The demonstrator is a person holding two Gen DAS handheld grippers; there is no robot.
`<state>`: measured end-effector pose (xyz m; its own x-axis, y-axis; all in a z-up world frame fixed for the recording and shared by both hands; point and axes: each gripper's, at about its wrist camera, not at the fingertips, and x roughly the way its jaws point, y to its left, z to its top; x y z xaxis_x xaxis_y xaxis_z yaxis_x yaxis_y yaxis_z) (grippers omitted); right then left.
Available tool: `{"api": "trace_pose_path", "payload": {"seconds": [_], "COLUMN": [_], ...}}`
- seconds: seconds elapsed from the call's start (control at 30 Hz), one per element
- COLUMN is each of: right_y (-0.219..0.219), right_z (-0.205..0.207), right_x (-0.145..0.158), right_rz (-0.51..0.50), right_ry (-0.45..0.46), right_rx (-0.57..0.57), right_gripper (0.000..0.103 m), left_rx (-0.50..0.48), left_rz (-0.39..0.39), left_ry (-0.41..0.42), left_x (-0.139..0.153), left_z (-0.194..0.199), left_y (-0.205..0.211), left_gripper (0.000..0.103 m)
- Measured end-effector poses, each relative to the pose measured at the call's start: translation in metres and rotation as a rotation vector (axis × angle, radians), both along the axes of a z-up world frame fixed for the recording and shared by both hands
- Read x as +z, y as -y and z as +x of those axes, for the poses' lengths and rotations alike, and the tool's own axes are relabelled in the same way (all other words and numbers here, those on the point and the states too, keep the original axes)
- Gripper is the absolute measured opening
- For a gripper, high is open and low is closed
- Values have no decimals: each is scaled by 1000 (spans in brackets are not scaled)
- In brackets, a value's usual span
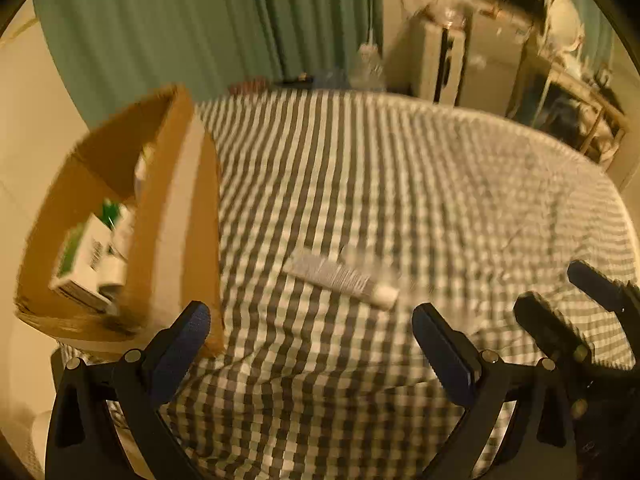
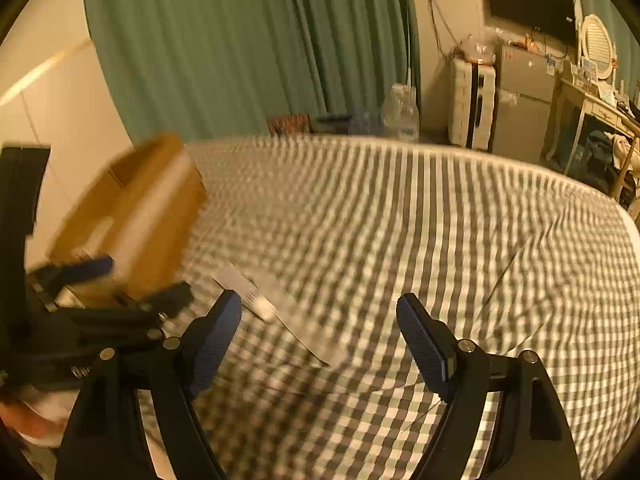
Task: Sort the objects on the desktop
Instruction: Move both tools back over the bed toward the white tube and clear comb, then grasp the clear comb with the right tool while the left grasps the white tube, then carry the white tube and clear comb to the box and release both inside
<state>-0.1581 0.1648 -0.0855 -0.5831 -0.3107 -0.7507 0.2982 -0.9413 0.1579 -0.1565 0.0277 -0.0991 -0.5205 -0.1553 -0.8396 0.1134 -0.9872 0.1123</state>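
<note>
Tube: one grey squeeze tube with a white cap lies flat on the checked cloth in the lower middle of the left wrist view, apart from both grippers. One clear flat wrapper lies just beside it, seen blurred in the right wrist view. Two grippers show: the left gripper at the bottom of its own frame, jaws spread wide and empty; the right gripper likewise wide, nothing between its fingers. One cardboard box stands at the left edge of the cloth, holding several white-and-green cartons, too blurred to count. Farther back hang green curtains; at upper right stand a small grey fridge and one dark screen.
</note>
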Motion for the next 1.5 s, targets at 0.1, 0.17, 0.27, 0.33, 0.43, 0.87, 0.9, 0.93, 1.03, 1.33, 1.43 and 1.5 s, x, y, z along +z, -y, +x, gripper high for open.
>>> {"api": "trace_pose_path", "payload": {"seconds": [0.1, 0.17, 0.27, 0.33, 0.43, 0.87, 0.9, 0.93, 1.03, 1.33, 1.43, 1.5], "right_y": [12, 16, 33, 47, 64, 23, 15, 9, -3, -10, -20, -26], "right_z": [-15, -24, -38, -45, -50, -64, -66, -67, -65, -63, -56, -49], "right_x": [-17, -25, -51, -63, -81, -69, -71, -73, -72, -70, -59, -50], "right_rz": [11, 40, 126, 168, 218, 181, 158, 144, 95, 97, 62, 24], "right_ry": [72, 87, 156, 167, 196, 122, 139, 153, 172, 152, 119, 102], "right_rx": [55, 72, 108, 146, 227, -10, -44, -66, -96, -104, -120, -130], "right_gripper": [80, 80, 71, 48, 47, 25, 25, 25, 25, 25, 24, 24], "left_rx": [58, 79, 120, 148, 167, 109, 109, 108, 133, 30, -14, -71], "left_rz": [35, 54, 58, 57, 75, 234, 249, 263, 295, 258, 307, 329], "left_ry": [52, 73, 96, 95, 82, 121, 111, 106, 111, 75, 53, 29], "left_x": [-22, -31, -44, -47, -47, -55, -56, -57, -67, -80, -69, -59], "left_z": [-14, -20, -31, -35, -33, -31, -33, -36, -51, -55, -46, -37], "left_y": [14, 21, 34, 41, 42, 37, 37, 34, 28, 10, 13, 11], "left_gripper": [103, 103, 103, 103, 103, 103, 103, 103, 103, 22, 21, 21]}}
